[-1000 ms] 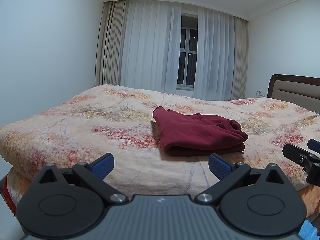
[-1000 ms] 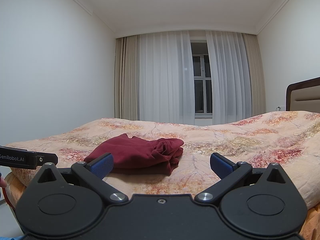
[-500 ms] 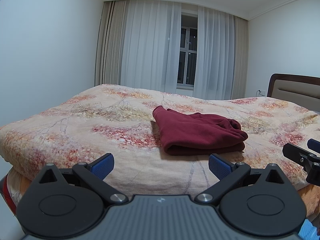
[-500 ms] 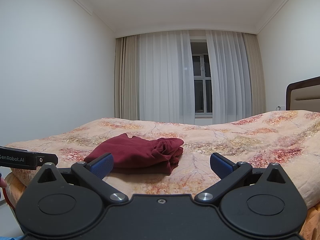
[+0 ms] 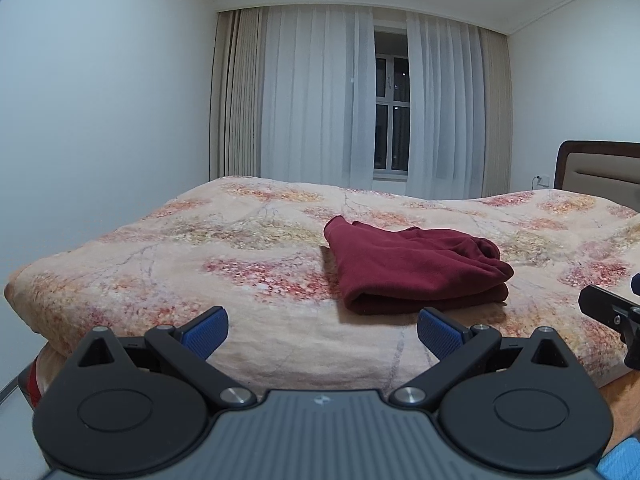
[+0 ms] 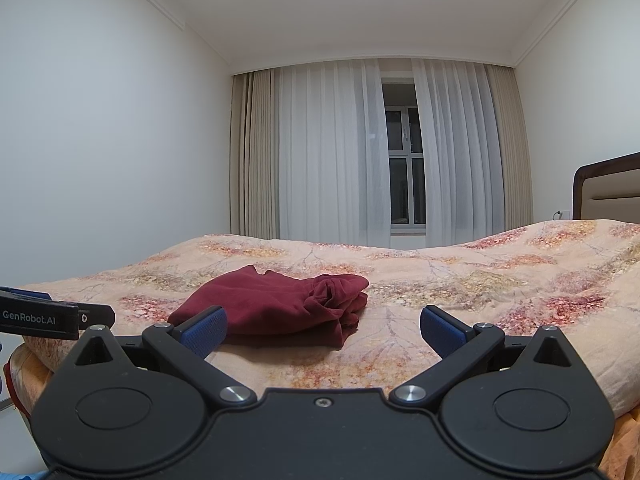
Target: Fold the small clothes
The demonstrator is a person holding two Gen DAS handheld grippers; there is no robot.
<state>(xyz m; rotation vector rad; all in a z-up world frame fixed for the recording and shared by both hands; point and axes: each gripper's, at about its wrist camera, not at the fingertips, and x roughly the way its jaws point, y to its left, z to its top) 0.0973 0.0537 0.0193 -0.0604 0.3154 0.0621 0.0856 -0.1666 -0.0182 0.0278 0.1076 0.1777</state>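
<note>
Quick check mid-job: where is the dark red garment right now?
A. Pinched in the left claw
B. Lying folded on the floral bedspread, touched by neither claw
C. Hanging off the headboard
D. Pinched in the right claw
B: the dark red garment lies folded on the floral bedspread, while the left claw and right claw are both open, short of it.

The bed [image 5: 168, 264] lies bare around the garment [image 5: 416, 268], the only thing on it, with open bedspread to its left, behind it and toward the headboard [image 6: 608, 188]. Both grippers [image 5: 322, 330] [image 6: 322, 330] stand wide apart with nothing between their fingers, short of the near bed edge.
</note>
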